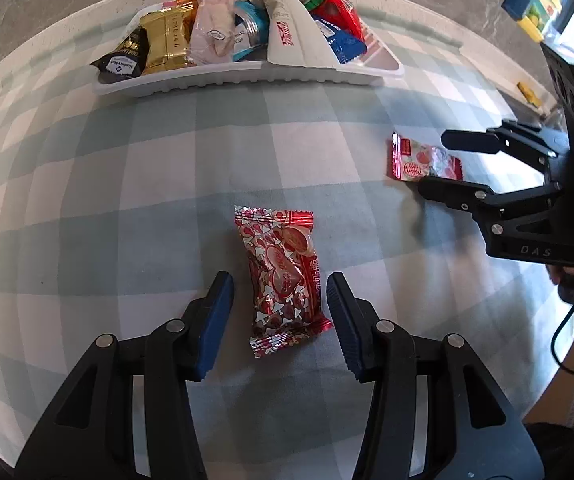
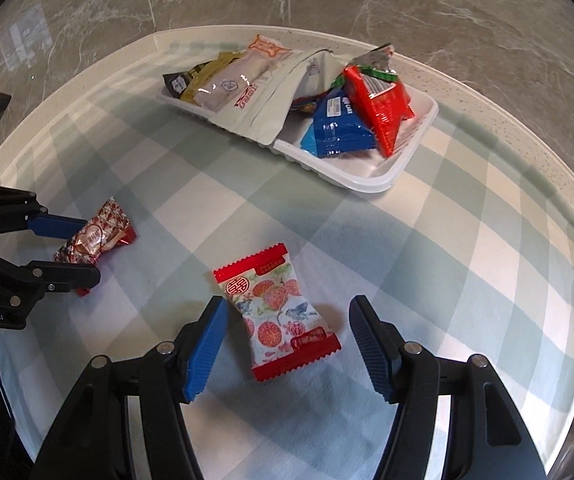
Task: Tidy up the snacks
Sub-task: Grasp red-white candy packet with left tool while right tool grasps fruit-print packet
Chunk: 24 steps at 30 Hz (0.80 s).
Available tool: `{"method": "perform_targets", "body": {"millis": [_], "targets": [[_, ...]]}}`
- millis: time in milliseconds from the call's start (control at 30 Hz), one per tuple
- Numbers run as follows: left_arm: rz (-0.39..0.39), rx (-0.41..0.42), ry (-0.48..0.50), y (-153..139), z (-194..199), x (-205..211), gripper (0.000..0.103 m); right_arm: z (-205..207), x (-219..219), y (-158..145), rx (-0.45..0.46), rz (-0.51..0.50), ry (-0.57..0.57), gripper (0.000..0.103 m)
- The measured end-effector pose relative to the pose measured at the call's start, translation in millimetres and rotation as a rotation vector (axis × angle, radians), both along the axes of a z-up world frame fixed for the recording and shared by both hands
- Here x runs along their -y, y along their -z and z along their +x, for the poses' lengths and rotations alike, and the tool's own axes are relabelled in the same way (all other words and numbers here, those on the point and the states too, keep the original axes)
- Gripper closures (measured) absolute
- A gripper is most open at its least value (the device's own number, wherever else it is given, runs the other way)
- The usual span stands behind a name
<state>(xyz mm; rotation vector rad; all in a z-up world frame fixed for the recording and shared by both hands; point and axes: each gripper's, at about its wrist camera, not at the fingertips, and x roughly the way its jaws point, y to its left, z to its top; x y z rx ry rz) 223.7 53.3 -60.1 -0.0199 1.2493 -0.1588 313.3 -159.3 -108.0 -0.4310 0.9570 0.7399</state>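
Note:
A red patterned candy pack (image 1: 283, 280) lies on the checked tablecloth between the open fingers of my left gripper (image 1: 279, 292); the fingers stand apart from it. It also shows in the right wrist view (image 2: 95, 236). A white pack with red ends and fruit print (image 2: 279, 312) lies between the open fingers of my right gripper (image 2: 287, 316), its left side close to the left pad. In the left wrist view this pack (image 1: 423, 160) sits between the right gripper's fingers (image 1: 435, 164). A white two-part tray (image 1: 247, 76) at the back holds several snacks.
The tray (image 2: 371, 178) has a large white pouch (image 2: 271, 92) lying across its divider, with blue and red packs on the right side. The round table's raised rim (image 2: 527, 136) runs behind it. A cardboard box (image 1: 567, 392) stands off the table at right.

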Motion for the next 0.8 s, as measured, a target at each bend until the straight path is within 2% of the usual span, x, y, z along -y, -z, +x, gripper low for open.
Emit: {"method": "perform_targets", "body": {"millis": [167,233,300,333,367,800], "targets": [[0.06,0.027,0.035,3.5,-3.5,10.5,0.057,-2.4,-4.2,5.3,0.002,-0.02,-0.032,0.041],[0.078,0.035,0.044,4.2,-4.4,13.2,0.058,-2.6,-4.2,4.8,-0.002,-0.014,-0.038,0.047],[0.084,0.048,0.041,3.8,-5.5,12.9,0.062,-2.4,-3.9,4.2,-0.003,-0.009,-0.035,0.059],[0.087,0.053,0.04,3.1,-5.3,11.9,0.068,-1.6,-3.2,3.7,-0.007,-0.003,-0.03,0.063],[0.086,0.055,0.034,3.2,-4.5,10.3,0.071,-0.8,-2.3,3.4,-0.015,0.002,-0.025,0.063],[-0.008,0.062,0.015,-6.0,-11.0,-4.0,0.074,5.8,23.5,-2.6,-0.183,0.207,0.086,0.065]]}}
